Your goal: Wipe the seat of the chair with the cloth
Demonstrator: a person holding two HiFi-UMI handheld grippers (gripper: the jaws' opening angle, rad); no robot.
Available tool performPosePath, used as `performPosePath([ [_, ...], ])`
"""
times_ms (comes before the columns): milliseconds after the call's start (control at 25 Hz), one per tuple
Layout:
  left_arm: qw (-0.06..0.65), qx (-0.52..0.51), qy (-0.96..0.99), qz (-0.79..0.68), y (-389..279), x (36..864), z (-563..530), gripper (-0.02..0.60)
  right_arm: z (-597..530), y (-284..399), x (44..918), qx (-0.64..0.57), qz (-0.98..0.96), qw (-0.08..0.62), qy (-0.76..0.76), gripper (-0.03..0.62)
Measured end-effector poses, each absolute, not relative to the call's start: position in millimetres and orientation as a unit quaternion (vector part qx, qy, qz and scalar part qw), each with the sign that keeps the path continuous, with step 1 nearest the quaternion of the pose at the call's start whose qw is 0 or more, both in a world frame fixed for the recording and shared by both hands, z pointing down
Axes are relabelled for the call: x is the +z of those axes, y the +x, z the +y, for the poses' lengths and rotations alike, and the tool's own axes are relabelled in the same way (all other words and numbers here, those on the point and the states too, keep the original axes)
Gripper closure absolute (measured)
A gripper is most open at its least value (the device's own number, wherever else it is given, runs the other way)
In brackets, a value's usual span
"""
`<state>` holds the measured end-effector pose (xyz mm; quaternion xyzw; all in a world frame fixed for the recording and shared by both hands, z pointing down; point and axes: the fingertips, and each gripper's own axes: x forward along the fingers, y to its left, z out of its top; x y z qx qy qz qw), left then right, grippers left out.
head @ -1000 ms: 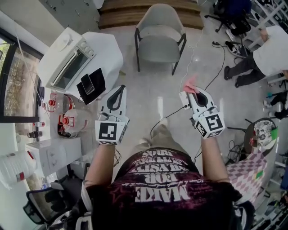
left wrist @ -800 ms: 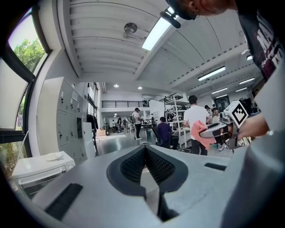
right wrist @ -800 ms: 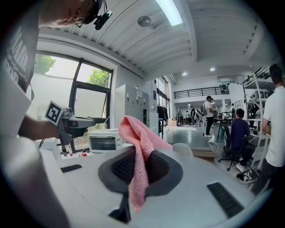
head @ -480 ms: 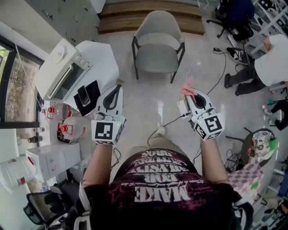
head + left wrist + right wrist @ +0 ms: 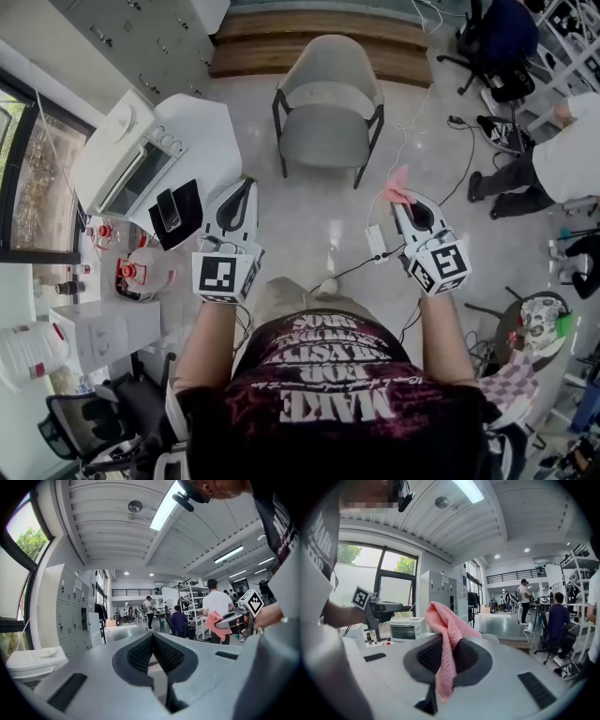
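A grey armchair [image 5: 327,106] with black legs stands on the pale floor ahead of me, its seat [image 5: 323,138] bare. My right gripper [image 5: 401,189] is shut on a pink cloth [image 5: 397,185], well short of the chair and to its right. In the right gripper view the cloth [image 5: 445,639] hangs out between the dark pads. My left gripper [image 5: 247,180] is held level at the left, shut with nothing in it; its pads [image 5: 140,653] meet in the left gripper view. The right gripper [image 5: 229,619] with the cloth also shows there.
A white table [image 5: 208,117] at the left carries a toaster oven [image 5: 127,155] and a black pouch [image 5: 176,210]. Cables and a power strip [image 5: 376,242] lie on the floor between me and the chair. A person [image 5: 562,155] sits at the right; a wooden step [image 5: 319,26] runs behind the chair.
Both grippers have come a little nearer the chair as I step forward. The power strip now lies behind the right gripper. The cloth stays held.
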<state>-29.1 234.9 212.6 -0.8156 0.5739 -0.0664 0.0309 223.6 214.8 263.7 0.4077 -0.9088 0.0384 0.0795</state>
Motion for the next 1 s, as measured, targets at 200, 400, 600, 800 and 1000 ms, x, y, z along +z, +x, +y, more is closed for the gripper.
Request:
performPosePath([
  [200,0.019,-0.076,-0.807,0.585,-42,225,236,0.578,211,212,273,0.047,-0.913,0.081,0.397,0.563],
  [400,0.017,-0.08,-0.81,0.581,-47,231,221,0.578,197,200,276,0.049,-0.914,0.081,0.394,0.563],
  [600,0.023,-0.077,-0.818,0.57,-54,228,185,0.578,169,189,275,0.049,-0.912,0.077,0.4,0.563],
  [800,0.025,-0.074,-0.826,0.558,-61,225,139,0.578,132,177,270,0.048,-0.908,0.079,0.409,0.563],
  [1000,0.025,-0.072,-0.835,0.545,-69,224,92,0.578,90,164,267,0.047,-0.904,0.082,0.418,0.563],
])
